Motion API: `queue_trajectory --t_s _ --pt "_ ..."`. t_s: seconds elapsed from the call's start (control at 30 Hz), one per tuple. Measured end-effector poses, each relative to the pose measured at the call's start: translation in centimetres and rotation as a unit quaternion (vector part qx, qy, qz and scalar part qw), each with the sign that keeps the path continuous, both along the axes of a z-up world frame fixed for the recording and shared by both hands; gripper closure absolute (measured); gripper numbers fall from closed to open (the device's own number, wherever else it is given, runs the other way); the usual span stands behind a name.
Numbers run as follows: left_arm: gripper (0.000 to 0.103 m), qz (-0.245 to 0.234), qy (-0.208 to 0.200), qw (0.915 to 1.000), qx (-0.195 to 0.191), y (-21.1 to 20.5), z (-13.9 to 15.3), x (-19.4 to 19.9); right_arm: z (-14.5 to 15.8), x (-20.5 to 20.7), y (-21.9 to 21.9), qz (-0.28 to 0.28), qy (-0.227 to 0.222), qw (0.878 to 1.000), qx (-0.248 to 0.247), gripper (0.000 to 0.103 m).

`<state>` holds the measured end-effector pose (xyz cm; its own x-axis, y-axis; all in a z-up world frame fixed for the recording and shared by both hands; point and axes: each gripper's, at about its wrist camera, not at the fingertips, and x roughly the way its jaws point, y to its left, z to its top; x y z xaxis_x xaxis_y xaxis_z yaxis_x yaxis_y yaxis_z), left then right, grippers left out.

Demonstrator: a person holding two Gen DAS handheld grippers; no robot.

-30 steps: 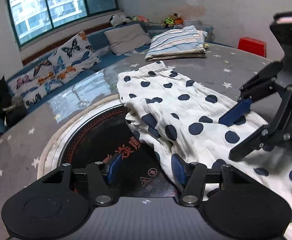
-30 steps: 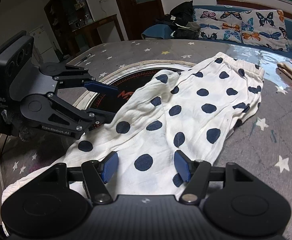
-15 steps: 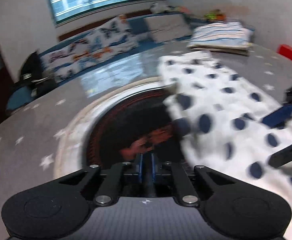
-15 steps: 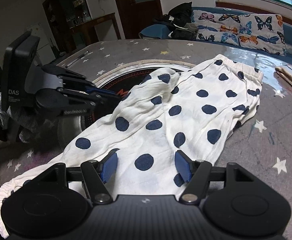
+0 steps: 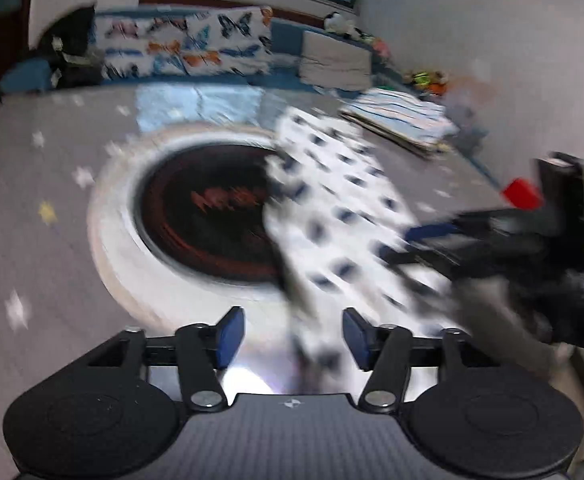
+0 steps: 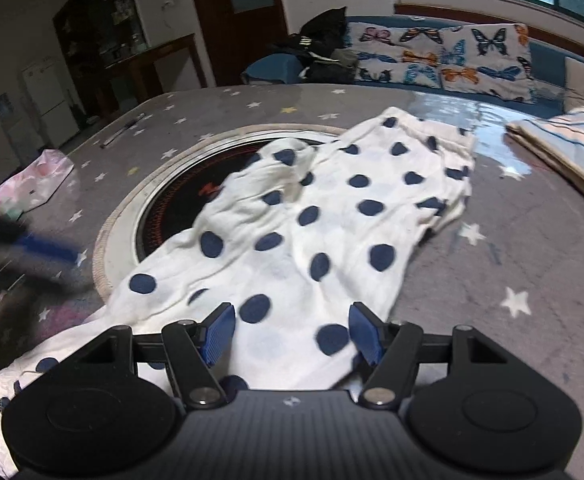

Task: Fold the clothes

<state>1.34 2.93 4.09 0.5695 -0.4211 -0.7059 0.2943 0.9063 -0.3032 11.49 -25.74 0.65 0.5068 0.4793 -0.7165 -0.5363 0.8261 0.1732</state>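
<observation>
- Right gripper [image 6: 291, 334]: jaws spread wide, grasping nothing, poised over the near end of the white polka-dot garment [image 6: 304, 236].
- Left gripper [image 5: 293, 338]: jaws likewise released, a blurred fold of the garment between the blue pads [image 5: 229, 336].
- The garment lies spread on the star-print tabletop [image 6: 532, 264], running from 7 o'clock toward 1 o'clock, partly covering the round black inset [image 6: 171, 204].
- A folded striped cloth [image 6: 568, 148] sits at 2 o'clock.
- Butterfly cushions [image 6: 444, 60] line the far bench.
</observation>
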Motion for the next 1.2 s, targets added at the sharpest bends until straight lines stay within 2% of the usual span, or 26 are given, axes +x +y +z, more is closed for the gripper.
queue_trajectory --t_s 0.1,0.23,0.33,0.37,0.4,0.47,0.53,0.6,0.63,0.7,0.83,0.97,1.07,1.13,1.2 --pt "0.032 -0.006 0.011 0.9997 -0.02 -1.0 0.0 -3.3 0.2 0.3 -1.0 -0.024 -0.002 1.0 0.002 0.039" --pt "0.032 0.001 0.029 0.9992 -0.026 -1.7 -0.3 -5.4 0.4 1.4 -2.5 -0.06 -0.003 0.998 0.004 0.039" --pt "0.034 0.002 0.037 0.9992 -0.013 -2.2 -0.9 -6.2 0.2 2.5 -3.3 -0.088 -0.002 0.996 0.003 0.041" --pt "0.034 0.003 0.038 0.9992 -0.005 -2.4 -1.2 -6.3 0.1 2.8 -3.6 -0.095 -0.001 0.995 0.002 0.044" --pt "0.037 0.005 0.038 0.9993 0.003 -2.5 -1.4 -6.3 0.0 3.0 -3.7 -0.101 0.0 0.995 0.002 0.046" --pt "0.05 0.008 0.039 0.9992 0.012 -2.4 -1.7 -6.3 -0.2 3.5 -4.2 -0.114 0.003 0.993 0.003 0.05" --pt "0.068 0.01 0.04 0.9991 0.015 -2.0 -1.9 -6.2 -0.4 3.8 -4.4 -0.121 0.004 0.993 0.006 0.051" --pt "0.078 0.012 0.04 0.9991 0.012 -1.2 -1.8 -5.8 -0.5 4.0 -4.5 -0.125 0.006 0.992 0.01 0.051" --pt "0.08 0.014 0.039 0.999 0.014 -0.7 -1.7 -5.6 -0.6 4.1 -4.6 -0.127 0.006 0.992 0.011 0.051" --pt "0.081 0.022 0.032 0.9987 0.032 0.2 -1.3 -5.2 -0.7 4.4 -4.7 -0.131 0.008 0.991 0.015 0.051" --pt "0.081 0.051 -0.006 0.994 0.096 3.0 0.0 -4.4 -0.6 4.9 -5.0 -0.141 0.008 0.99 0.019 0.051" --pt "0.081 0.109 -0.015 0.9818 0.155 6.9 0.2 -2.6 -0.6 5.9 -5.5 -0.156 0.008 0.987 0.025 0.051" --pt "0.08 0.129 -0.023 0.9716 0.197 9.2 0.0 -1.8 -0.4 6.8 -5.9 -0.165 0.011 0.985 0.043 0.051" --pt "0.074 0.141 -0.028 0.9645 0.221 10.7 -0.2 -1.3 -0.3 7.7 -6.0 -0.169 0.013 0.984 0.055 0.051" --pt "0.064 0.15 -0.016 0.9648 0.215 11.9 -0.8 -0.9 -0.3 9.0 -5.8 -0.173 0.017 0.982 0.071 0.051"
